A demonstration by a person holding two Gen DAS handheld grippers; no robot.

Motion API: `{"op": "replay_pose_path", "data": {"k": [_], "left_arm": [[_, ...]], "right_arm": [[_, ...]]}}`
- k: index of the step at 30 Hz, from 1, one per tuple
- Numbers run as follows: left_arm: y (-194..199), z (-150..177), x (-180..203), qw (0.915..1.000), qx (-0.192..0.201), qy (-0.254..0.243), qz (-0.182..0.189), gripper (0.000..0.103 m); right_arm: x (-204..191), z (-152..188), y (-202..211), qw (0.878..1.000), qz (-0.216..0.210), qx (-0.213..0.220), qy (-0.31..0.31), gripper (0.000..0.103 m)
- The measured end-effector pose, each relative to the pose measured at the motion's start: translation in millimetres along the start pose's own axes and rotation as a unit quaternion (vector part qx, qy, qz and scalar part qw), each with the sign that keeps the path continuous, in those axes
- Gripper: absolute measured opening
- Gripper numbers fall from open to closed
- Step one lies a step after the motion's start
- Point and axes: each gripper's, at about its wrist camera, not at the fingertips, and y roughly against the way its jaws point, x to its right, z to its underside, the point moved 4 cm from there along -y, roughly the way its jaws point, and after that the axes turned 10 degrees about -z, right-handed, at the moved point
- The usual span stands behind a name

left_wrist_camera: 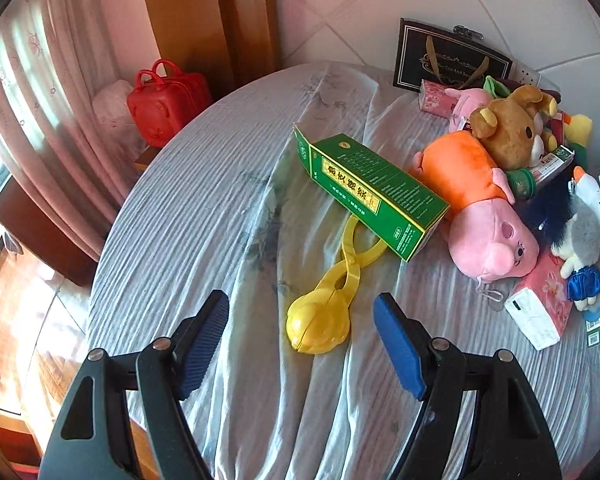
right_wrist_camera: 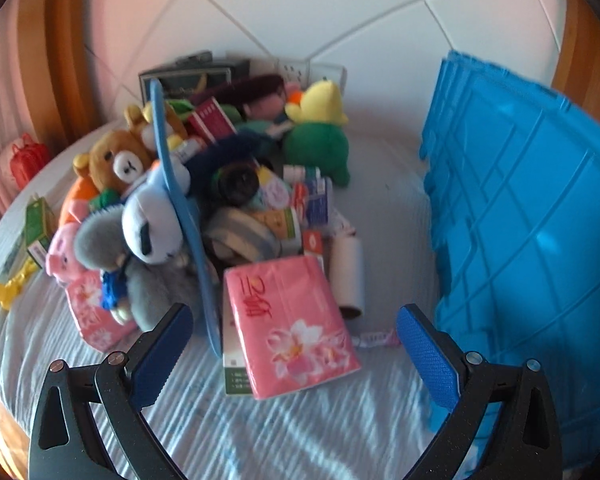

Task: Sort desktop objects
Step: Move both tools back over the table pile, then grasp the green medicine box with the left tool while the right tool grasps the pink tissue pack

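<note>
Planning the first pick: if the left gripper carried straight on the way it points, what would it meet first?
Most likely the yellow clamp toy, lying on the bedsheet between the open left gripper fingers' line. Depth is hard to judge; the green box lies beyond.

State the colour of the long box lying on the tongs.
Green box with a yellow label; left wrist view.

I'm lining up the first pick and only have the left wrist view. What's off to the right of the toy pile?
Observer: A blue plastic crate stands there, tipped on its side.
Operator: Anything near the right gripper?
Observer: A pink tissue pack lies straight ahead of the right gripper, whose jaws are open and empty.
Operator: What's behind the brown bear?
Observer: A yellow and green plush sits at the far side of the pile.
</note>
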Motion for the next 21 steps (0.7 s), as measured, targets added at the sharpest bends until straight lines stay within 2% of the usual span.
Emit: {"op": "replay_pose_path", "data": {"k": [5,10,13,16,19,21], "left_arm": [[-17,-37,20,0.9991,-0.012,0.02,0.034,0.074],[-46,-83,52,0.9958,-0.049,0.058,0.052,0.074],[-74,-98,69,0.9931,-0.089,0.068,0.037,0.074],[-99,-103,83,0.9915,-0.117,0.056,0.009,0.074],[-120,-101,93,0.9897,-0.136,0.031,-0.034,0.074],[-132,-93,93,0.9868,-0.155,0.03,-0.035,0.074]], "right_arm": [[10,8,-13,0.999,0.016,-0.022,-0.029,0.103],[21,11,-24,0.998,0.031,-0.037,-0.05,0.103],[27,14,-31,0.996,0.036,-0.051,-0.058,0.103],[32,16,-39,0.996,0.035,-0.061,-0.059,0.103],[37,16,-50,0.995,0.034,-0.073,-0.065,0.103],[39,16,-57,0.994,0.034,-0.082,-0.068,0.103]]}}
